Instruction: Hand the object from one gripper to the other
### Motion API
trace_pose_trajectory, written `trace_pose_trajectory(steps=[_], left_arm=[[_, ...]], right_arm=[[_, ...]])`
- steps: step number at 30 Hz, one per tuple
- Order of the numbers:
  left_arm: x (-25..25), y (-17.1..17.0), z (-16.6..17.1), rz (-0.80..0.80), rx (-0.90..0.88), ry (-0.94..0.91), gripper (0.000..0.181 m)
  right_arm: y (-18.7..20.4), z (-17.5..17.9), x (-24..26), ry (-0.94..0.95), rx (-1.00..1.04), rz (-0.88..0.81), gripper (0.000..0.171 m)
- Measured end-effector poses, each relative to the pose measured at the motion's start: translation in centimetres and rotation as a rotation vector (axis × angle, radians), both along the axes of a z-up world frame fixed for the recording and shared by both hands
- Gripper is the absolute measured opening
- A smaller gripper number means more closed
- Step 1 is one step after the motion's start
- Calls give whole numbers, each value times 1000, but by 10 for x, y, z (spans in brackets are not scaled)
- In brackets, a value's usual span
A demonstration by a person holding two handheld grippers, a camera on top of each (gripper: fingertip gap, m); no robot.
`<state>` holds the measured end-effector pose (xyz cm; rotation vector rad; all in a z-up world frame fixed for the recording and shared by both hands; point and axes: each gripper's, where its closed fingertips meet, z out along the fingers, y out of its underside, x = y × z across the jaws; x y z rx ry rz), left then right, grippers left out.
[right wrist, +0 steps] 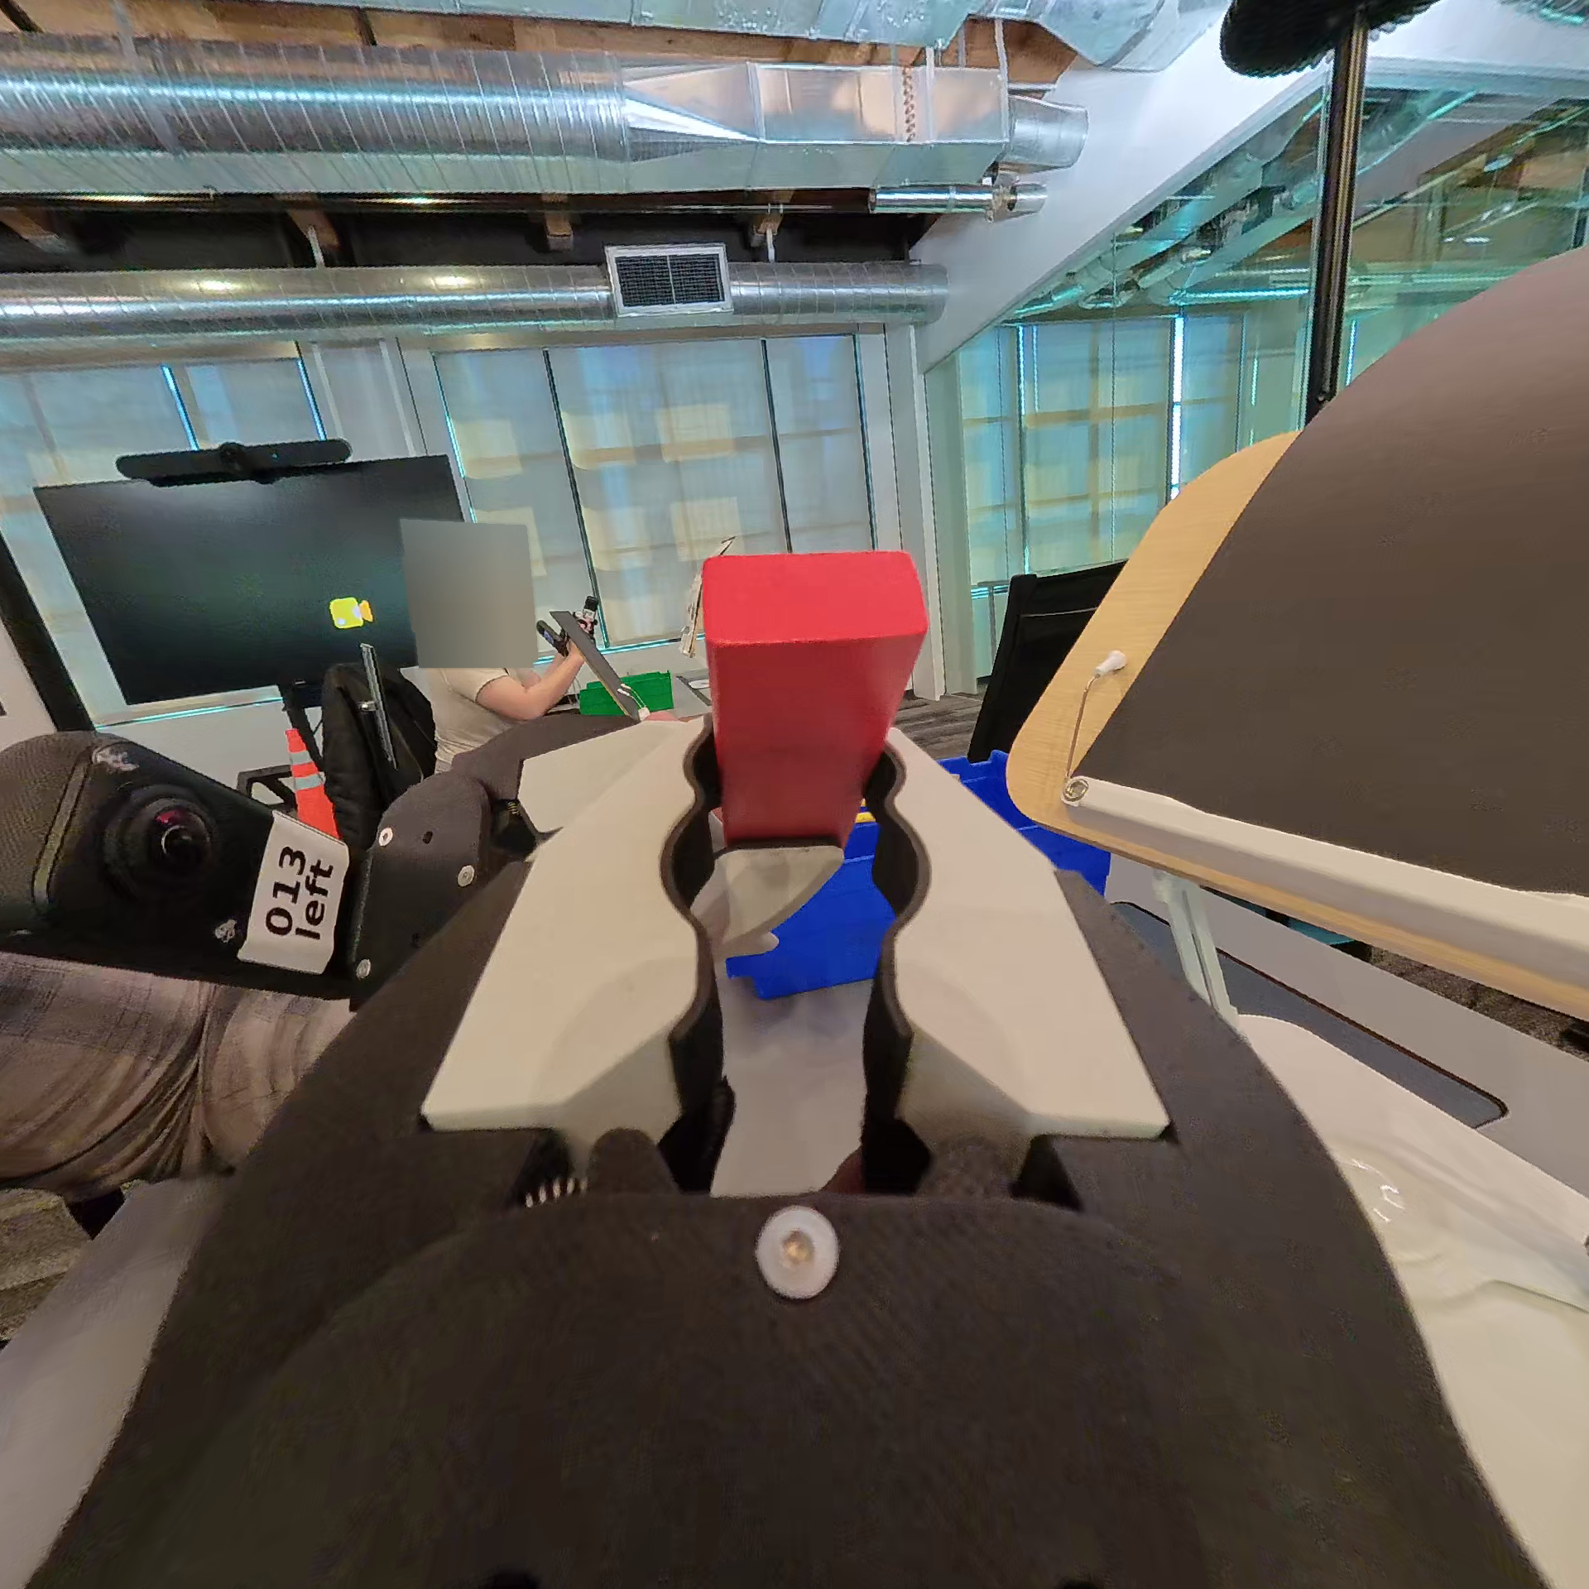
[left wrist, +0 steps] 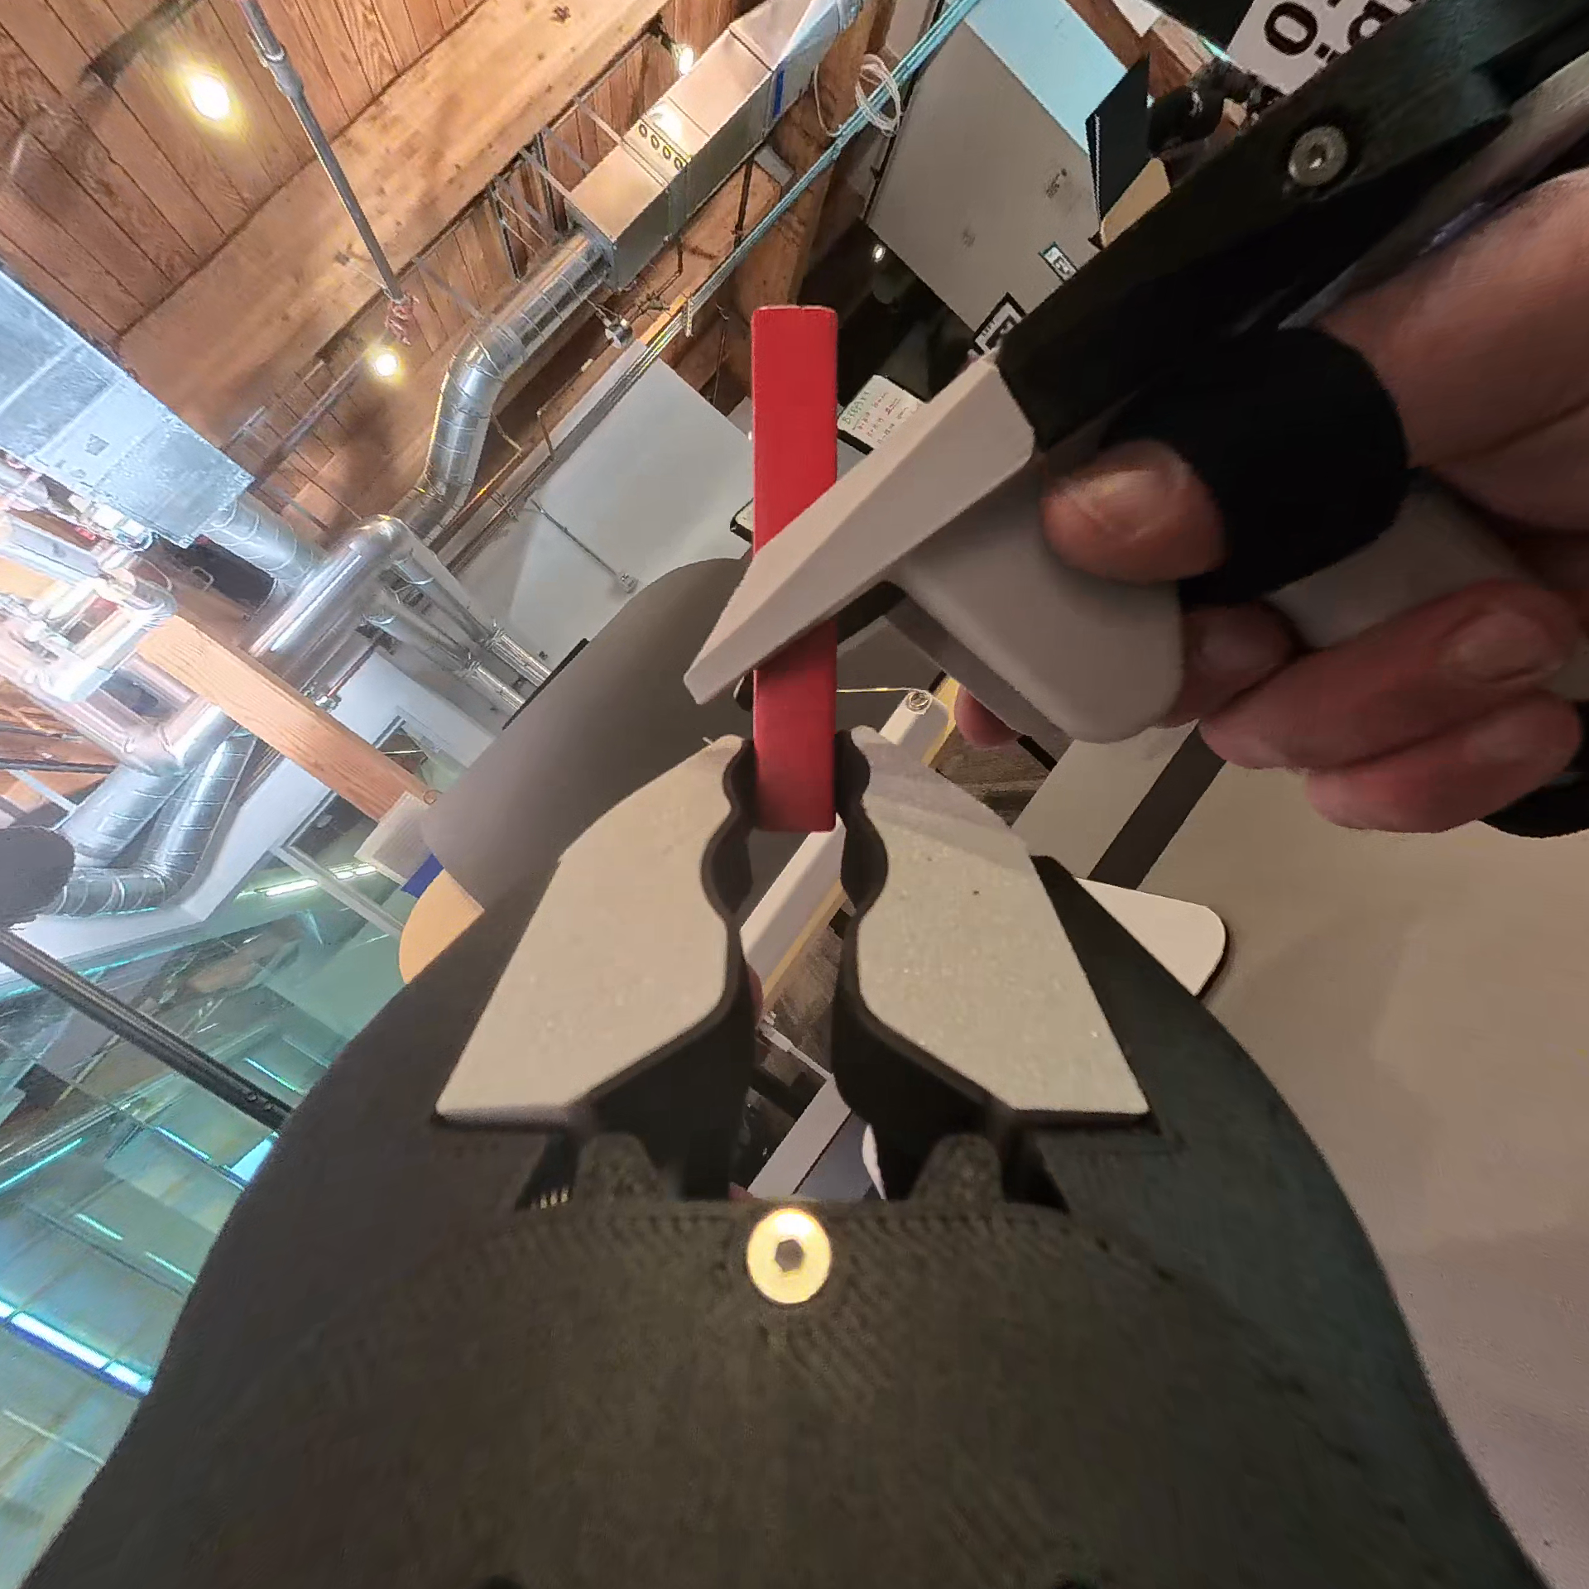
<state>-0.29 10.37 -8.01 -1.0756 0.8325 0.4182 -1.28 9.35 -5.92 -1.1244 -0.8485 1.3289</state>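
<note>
A red rectangular block (left wrist: 793, 533) stands up from my left gripper (left wrist: 795, 778), whose two fingertips are shut on its lower end. My right gripper (left wrist: 774, 662), held by a hand (left wrist: 1419, 653), reaches in from the right, with one grey finger (left wrist: 860, 550) crossing the block's middle. In the right wrist view the block (right wrist: 808, 679) sits between my right gripper's (right wrist: 795, 761) fingertips, which press on both its sides. A finger of the left gripper (right wrist: 761, 894) shows just below the block, and that gripper's camera body (right wrist: 172, 860) is at the left.
A dark tilted board with a wooden edge (right wrist: 1341, 653) is close on the right. A blue bin (right wrist: 825, 946) lies beyond the fingers. A person (right wrist: 490, 696) sits far off by a dark screen (right wrist: 223, 576) and an orange cone (right wrist: 305, 778). A white tabletop (left wrist: 1376, 1075) lies below. Less than 4 cm separates the two grippers' tips.
</note>
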Motion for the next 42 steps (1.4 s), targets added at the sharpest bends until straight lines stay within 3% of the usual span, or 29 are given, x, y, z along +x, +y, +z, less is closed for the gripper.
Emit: trace_pose_trajectory(steps=[4,7,9,18,22,29,33,42], left_arm=[[6,-1,-4,-105,-77,-14,20],[9,0,-12,-257,-294,-83,47],[8,-4,-9,-364,-398,-165,56],[23,-36,-15,-818,-920,-479,64],[32,-54,-12,-1013,-1061,-575,62],[50,-76,-27,-1150,-1222,-561,50],[54,-91,-26,-1236,-1236,-527,32],[58,-99,-27,-1249,-1182,-467,32]], right_arm=[[1,0,4,-10,20,17,31],[1,2,11,-14,67,47,31],[-1,4,16,-12,87,90,31],[-39,1,30,-14,219,340,32],[-55,-5,34,-38,274,426,31],[-79,-20,32,-135,380,502,31],[-88,-22,33,-145,416,533,31],[-97,-22,37,-145,474,550,31]])
